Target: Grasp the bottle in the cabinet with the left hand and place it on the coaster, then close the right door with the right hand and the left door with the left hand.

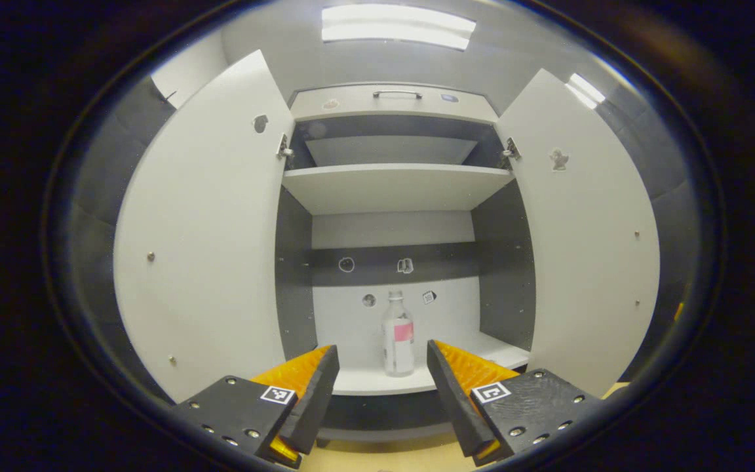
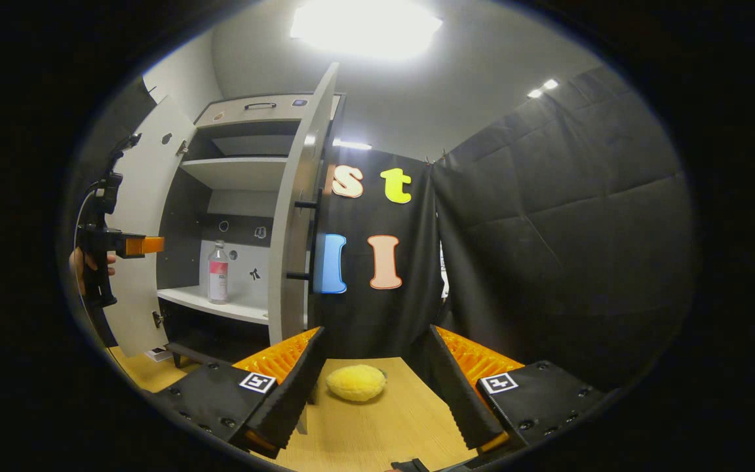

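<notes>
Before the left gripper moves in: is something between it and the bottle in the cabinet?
Nothing visible. The bottle stands alone on the lower shelf, both doors are open, and the open left gripper faces it directly.

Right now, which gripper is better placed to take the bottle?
Left. The left gripper is open, aimed straight at the bottle on the cabinet shelf. The right gripper faces the table beyond the right door.

Staged test booth, not a home: black cloth wall (image 2: 548, 216) at right, ceiling light panels (image 1: 397, 26) on top, lone open cabinet (image 1: 390, 190).
</notes>
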Motion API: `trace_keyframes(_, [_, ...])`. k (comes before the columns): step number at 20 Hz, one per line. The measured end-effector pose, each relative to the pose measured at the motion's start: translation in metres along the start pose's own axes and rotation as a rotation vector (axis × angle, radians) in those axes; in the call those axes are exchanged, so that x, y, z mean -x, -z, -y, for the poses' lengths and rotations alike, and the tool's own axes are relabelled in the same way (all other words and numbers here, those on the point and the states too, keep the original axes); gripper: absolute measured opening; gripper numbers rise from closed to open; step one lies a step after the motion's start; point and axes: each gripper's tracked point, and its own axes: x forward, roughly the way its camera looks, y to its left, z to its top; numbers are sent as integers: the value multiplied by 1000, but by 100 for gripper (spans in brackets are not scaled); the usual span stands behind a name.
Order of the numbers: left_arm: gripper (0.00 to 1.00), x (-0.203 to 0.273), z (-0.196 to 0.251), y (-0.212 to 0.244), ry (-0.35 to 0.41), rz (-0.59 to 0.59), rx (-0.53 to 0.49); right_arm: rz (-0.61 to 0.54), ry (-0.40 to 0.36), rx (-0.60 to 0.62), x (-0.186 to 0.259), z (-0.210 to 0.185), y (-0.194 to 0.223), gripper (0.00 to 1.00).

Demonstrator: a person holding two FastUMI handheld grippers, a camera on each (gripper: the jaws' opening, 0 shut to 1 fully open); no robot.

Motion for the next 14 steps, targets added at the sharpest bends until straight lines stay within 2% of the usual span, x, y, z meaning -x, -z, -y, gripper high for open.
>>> trace_keyframes(7, [82, -81, 7, 20, 73, -20, 35, -22, 103, 6, -8, 12, 8, 97])
trace_keyframes(14, [82, -154, 5, 67, 85, -97, 36, -63, 173, 1, -22, 11, 21, 97])
